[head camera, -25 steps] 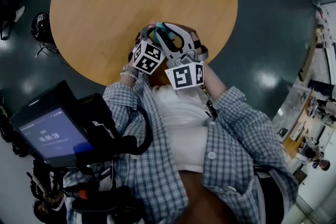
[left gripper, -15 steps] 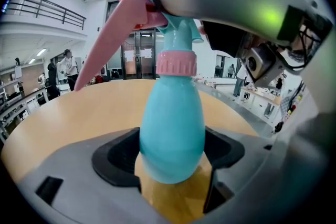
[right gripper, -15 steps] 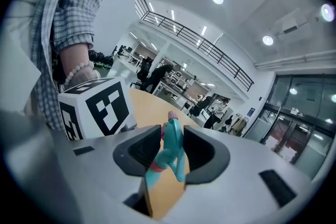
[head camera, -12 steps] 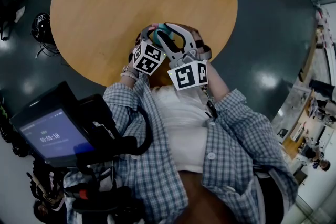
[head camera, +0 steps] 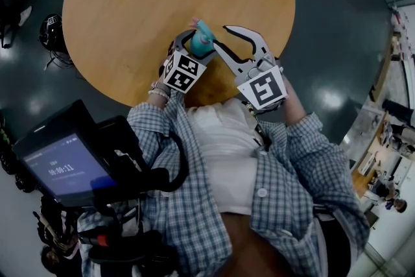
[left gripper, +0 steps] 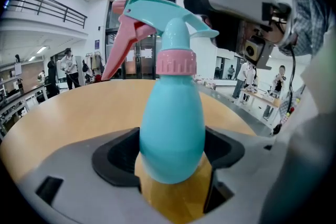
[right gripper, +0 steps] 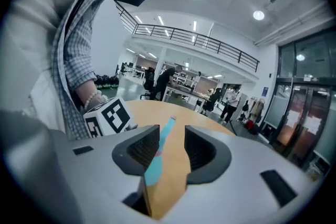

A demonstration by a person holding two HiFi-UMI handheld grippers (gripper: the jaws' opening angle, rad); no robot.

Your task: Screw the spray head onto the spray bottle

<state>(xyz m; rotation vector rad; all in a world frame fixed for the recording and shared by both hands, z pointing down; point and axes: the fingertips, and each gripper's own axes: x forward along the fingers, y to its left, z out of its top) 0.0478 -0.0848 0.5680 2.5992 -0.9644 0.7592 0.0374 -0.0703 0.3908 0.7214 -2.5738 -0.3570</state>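
Left gripper view, lower centre: the left gripper (left gripper: 173, 157) clamps the bottle (left gripper: 171, 123) upright over the table (left gripper: 63, 113), head (left gripper: 157, 16) seated on the collar (left gripper: 176, 63) above. On the right gripper (right gripper: 172, 139) the jaws have just been opening, pinching nothing; the bottle shows through their gap. Likely a re-grip: close squarely on the collar, twist without tilting.

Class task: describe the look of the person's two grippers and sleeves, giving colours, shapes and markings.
Both the left gripper and right gripper are pale grey with curved fingers and black ribbed pads. Each carries a white marker cube with black squares. The sleeves are blue-and-white check; a beaded bracelet sits at one wrist. The right jaws have just been opening, gripping nothing.
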